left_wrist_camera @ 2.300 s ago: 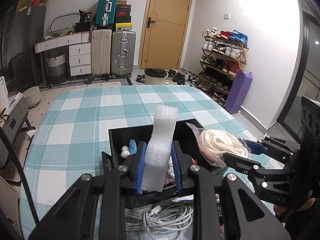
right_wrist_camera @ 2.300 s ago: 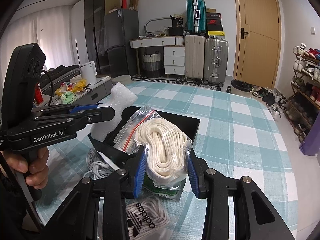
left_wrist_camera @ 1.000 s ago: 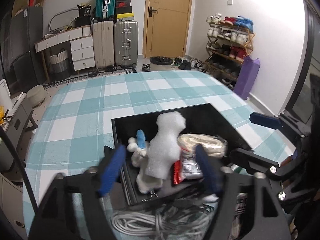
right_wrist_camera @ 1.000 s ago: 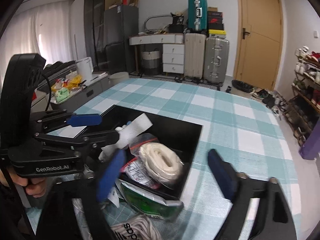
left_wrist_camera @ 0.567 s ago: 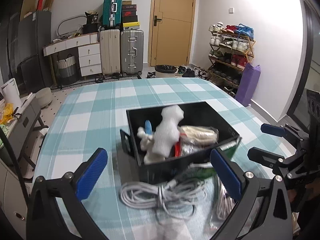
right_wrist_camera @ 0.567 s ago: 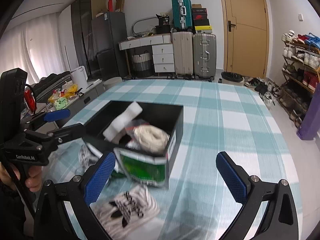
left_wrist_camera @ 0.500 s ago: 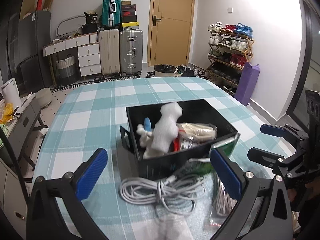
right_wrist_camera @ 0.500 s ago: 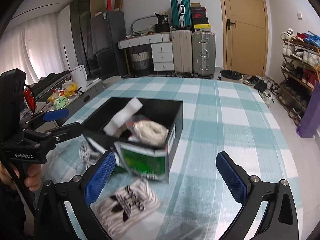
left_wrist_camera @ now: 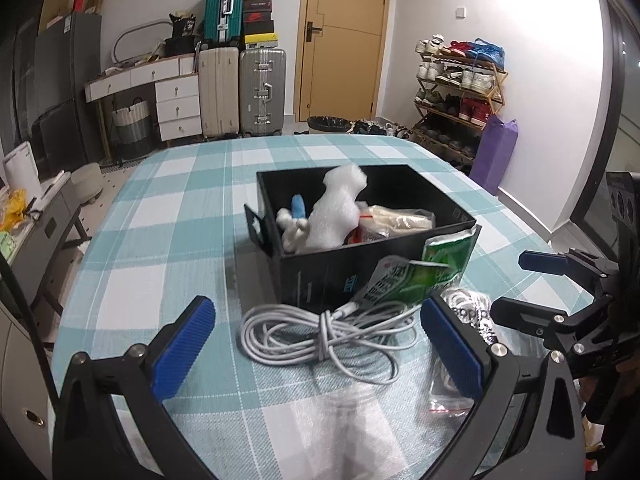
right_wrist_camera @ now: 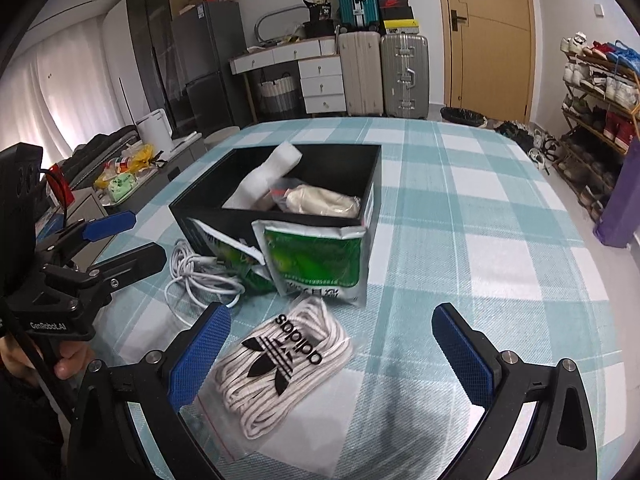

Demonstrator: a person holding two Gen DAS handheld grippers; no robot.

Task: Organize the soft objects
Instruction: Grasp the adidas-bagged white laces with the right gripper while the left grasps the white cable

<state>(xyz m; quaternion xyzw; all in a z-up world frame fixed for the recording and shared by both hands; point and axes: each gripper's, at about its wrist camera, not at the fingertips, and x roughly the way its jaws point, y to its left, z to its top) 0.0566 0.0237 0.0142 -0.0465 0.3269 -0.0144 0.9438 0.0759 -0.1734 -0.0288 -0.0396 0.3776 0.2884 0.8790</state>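
The foam piece [left_wrist_camera: 334, 216] and bagged rope [right_wrist_camera: 322, 200] have been released into the black box [left_wrist_camera: 372, 272] mid-surface. Both the left gripper [left_wrist_camera: 320, 354] and right gripper [right_wrist_camera: 332, 354] are spread wide and empty; the cable [left_wrist_camera: 320, 336] and laces bag [right_wrist_camera: 280, 364] remain at the near edge.

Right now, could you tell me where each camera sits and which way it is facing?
Left wrist: on the left gripper, angled down at the white cable and black box; its own open fingers show, the right gripper at right.
Right wrist: on the right gripper, angled down at the bagged laces; its open fingers show, plus the left gripper and a hand.
Shared: box, cable, green packets, checked tablecloth.
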